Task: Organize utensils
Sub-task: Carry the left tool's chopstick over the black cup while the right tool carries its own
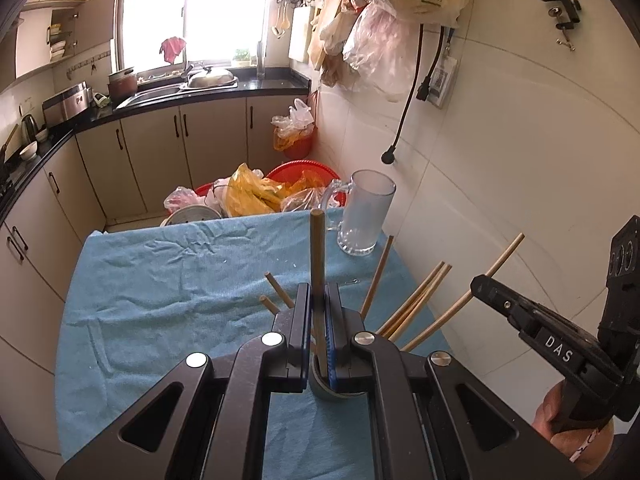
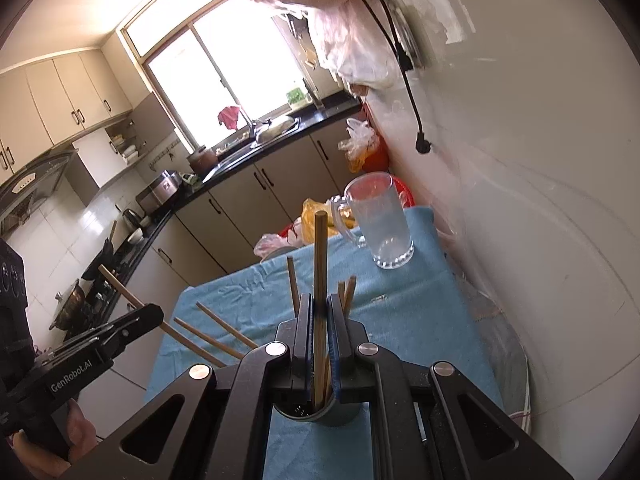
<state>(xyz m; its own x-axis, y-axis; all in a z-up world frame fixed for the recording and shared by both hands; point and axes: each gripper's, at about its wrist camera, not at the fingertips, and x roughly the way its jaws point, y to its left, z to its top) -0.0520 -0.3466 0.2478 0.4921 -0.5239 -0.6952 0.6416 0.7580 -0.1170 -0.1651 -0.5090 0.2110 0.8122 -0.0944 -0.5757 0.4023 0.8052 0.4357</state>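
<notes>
The blue cloth [image 1: 160, 280] is covering the table, a glass mug [image 1: 364, 216] standing at its far corner. My left gripper [image 1: 319, 296] and right gripper [image 2: 319, 304] are each clamping one upright chopstick [image 1: 317, 264] above the dark holder [image 2: 320, 414].

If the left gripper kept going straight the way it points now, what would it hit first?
Probably the blue cloth on the table, short of the glass mug. The left gripper, shut on a chopstick, angles down over the dark cup; depth is unclear.
</notes>
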